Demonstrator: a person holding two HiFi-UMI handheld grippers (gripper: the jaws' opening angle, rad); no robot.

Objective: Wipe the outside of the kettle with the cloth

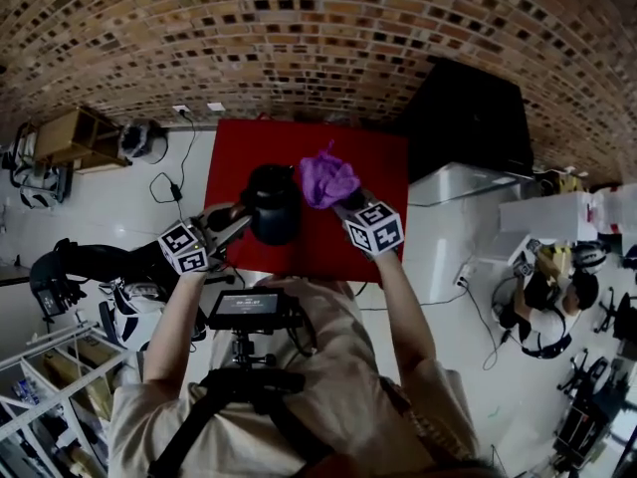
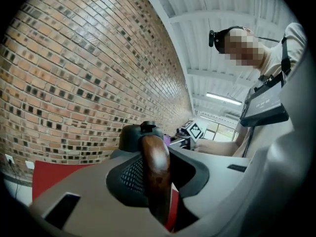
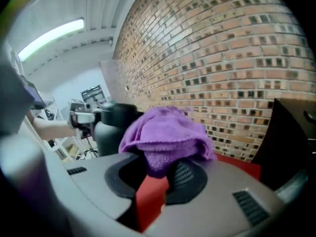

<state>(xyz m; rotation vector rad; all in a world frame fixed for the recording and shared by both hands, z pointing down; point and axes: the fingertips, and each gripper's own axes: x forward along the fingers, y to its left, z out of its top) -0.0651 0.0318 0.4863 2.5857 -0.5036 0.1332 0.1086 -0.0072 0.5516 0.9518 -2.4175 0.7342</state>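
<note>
Head camera looks steeply down over bench [image 1: 378, 167]. Cameras riding left tool [image 1: 237, 224] and right tool [image 1: 336, 200] face kettle [image 1: 271, 202] close, from opposite sides.

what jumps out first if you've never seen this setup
The bright purple cloth, bunched in the right gripper's jaws over the red table, catches the eye first. Right beside it is the dark kettle, its brown handle clamped in the left gripper. Behind both runs a brick wall.

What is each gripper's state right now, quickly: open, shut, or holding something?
Left gripper: shut on the kettle handle.
Right gripper: shut on the purple cloth.
</note>
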